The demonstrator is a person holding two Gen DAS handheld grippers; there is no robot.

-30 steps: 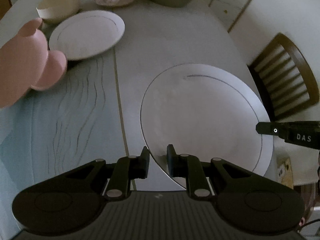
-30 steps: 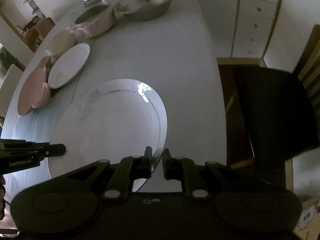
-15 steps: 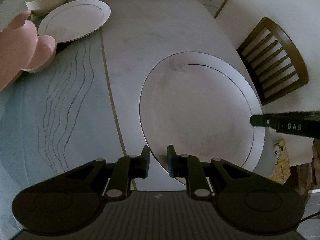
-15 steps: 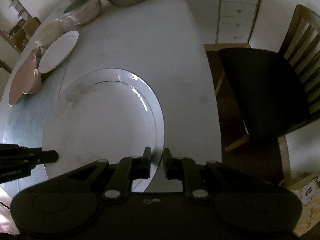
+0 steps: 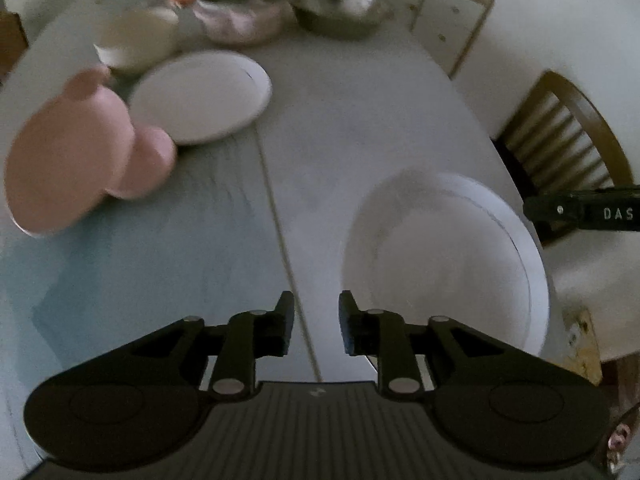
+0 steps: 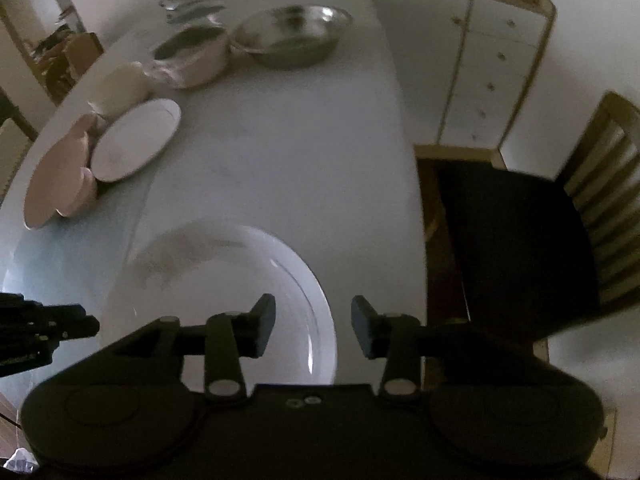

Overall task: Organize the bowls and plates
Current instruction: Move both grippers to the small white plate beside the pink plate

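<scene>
Left gripper (image 5: 316,326): jaws have just been opening, fingers now a little apart, nothing between them, only bare table (image 5: 360,120) showing in the gap. Large white plate (image 5: 444,264) lies flat on the table just right of the left gripper's right finger, its near rim passing under that finger; no pad touching it as far as the blur allows.

Right gripper (image 6: 313,330): jaws have just been opening too, fingers clearly wide apart. Same large white plate sits below and left of the gap in the right wrist view, its right rim lying between the two fingers, not pinched. Each gripper's tip pokes into the other's view from the side.

Further out, ahead-left of both fingers: pink dish (image 5: 76,160), ear-shaped lobes, touching a small white plate (image 5: 200,96). Past those a cream bowl (image 5: 136,38), then a pink pot (image 5: 244,20) and a steel bowl (image 5: 340,8) near the far end. Left view is smeared, so details there are soft.

Right of the fingers, off the table edge: wooden slat-back chair (image 6: 532,248) with a dark seat, white drawer cabinet (image 6: 492,64) behind it.
</scene>
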